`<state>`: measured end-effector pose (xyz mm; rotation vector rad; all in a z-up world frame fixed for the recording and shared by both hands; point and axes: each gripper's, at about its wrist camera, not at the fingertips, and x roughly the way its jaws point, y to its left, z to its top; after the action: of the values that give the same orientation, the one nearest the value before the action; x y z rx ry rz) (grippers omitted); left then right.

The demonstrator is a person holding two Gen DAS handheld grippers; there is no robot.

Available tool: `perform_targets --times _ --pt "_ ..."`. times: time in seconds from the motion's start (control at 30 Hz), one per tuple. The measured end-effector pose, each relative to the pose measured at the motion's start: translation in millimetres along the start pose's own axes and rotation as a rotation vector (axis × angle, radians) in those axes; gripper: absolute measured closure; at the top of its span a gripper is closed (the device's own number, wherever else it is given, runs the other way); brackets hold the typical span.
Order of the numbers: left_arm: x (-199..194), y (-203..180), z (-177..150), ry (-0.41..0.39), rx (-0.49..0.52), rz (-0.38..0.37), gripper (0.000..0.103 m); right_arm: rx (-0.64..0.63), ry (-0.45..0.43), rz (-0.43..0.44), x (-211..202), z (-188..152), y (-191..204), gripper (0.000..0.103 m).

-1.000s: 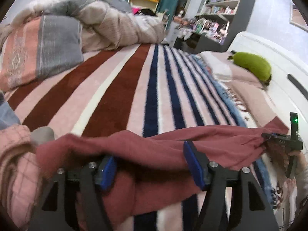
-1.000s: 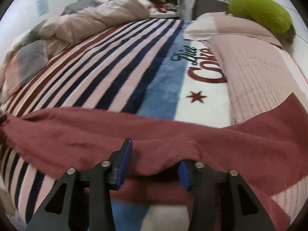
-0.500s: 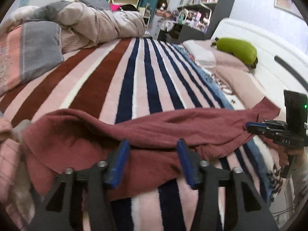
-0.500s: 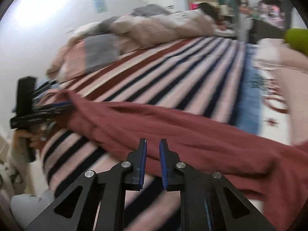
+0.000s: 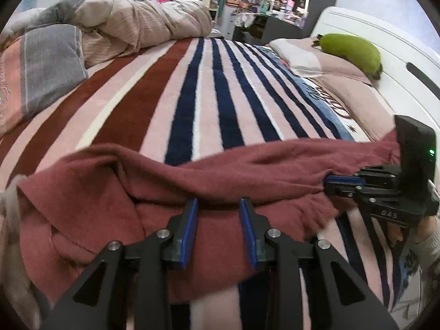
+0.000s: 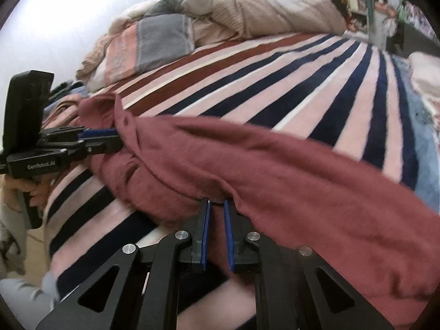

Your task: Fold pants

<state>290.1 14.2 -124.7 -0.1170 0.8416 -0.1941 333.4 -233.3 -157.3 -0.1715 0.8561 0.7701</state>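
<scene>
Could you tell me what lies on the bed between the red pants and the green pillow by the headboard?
In the left wrist view, striped blanket and a pinkish pillow separate the pants from the green pillow.

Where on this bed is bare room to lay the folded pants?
The widest free patch is the striped blanket, between the red pants in front and the heaped duvet behind. It is crowded left at the grey-and-pink pillow and right at the pink pillows under the green cushion.
</scene>
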Motion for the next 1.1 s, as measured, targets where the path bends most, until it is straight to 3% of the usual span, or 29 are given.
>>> perform_targets --times 0.17,0.33,0.4,0.57,0.67,0.73,0.77,0.9,1.0,1.1 --pt "16 8 17 -0.017 -0.01 0.038 0.074 -0.013 -0.044 -0.084 1 22 -17 0.1" --pt "29 17 28 -0.027 -0.029 0.099 0.058 -0.026 -0.061 -0.172 7 42 -35 0.1" --pt "33 21 30 -0.026 -0.048 0.119 0.057 -0.028 -0.067 -0.185 9 47 -38 0.098" --pt "18 18 26 -0.071 -0.073 0.061 0.049 -0.012 -0.092 -0.172 -15 48 -42 0.096" --pt "5 5 21 -0.087 -0.054 0.026 0.048 0.019 -0.077 -0.184 -44 32 -47 0.094" --pt "-4 -4 17 -0.105 -0.057 -0.004 0.047 0.053 -0.08 -0.224 -70 12 -51 0.084" --pt "-7 -8 16 -0.113 -0.057 -0.012 0.046 0.071 -0.078 -0.251 -84 1 -54 0.078" --pt "-13 -33 11 -0.121 -0.02 -0.056 0.042 0.129 -0.037 -0.368 -132 -44 -62 0.072" --pt "-10 -55 8 -0.098 0.036 -0.105 0.042 0.173 0.01 -0.43 -159 -75 -64 0.057" --pt "-10 -71 3 -0.093 0.049 -0.154 0.042 0.153 0.054 -0.546 -175 -99 -62 0.054"
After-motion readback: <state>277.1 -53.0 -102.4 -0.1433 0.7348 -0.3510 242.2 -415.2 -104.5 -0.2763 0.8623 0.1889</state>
